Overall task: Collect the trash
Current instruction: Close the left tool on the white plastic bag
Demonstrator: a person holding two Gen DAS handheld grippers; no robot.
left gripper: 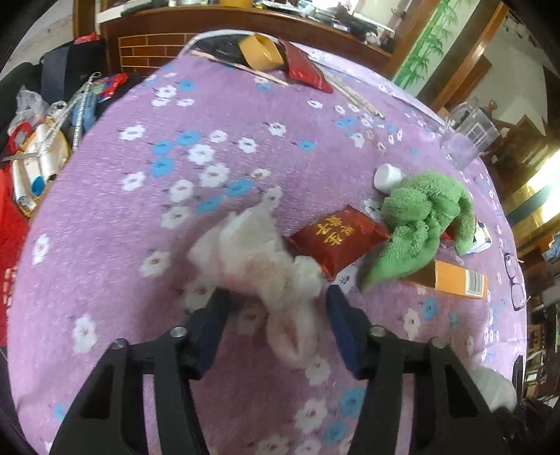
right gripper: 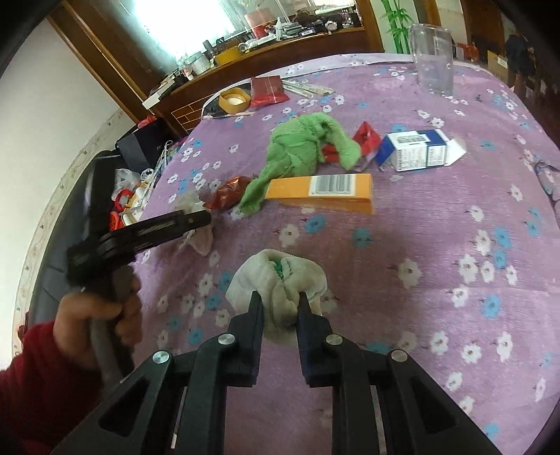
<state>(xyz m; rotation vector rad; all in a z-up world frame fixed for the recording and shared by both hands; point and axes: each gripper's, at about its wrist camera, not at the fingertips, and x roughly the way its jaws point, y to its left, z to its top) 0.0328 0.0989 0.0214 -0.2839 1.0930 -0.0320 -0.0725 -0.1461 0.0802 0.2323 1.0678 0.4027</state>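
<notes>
Round table under purple floral cloth. Dark wood sideboard behind, top cluttered. Mirror or window above it, bright glare. White wall with patterned border strip. Bamboo-print panel between wood frames. Dark chair at table edge. Daylight, overexposed at window.

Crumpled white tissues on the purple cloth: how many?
2. One tissue wad lies between the left tool fingers, beside the red snack packet. The other tissue is pinched in the right tool. More may hide under the green towel.
</notes>
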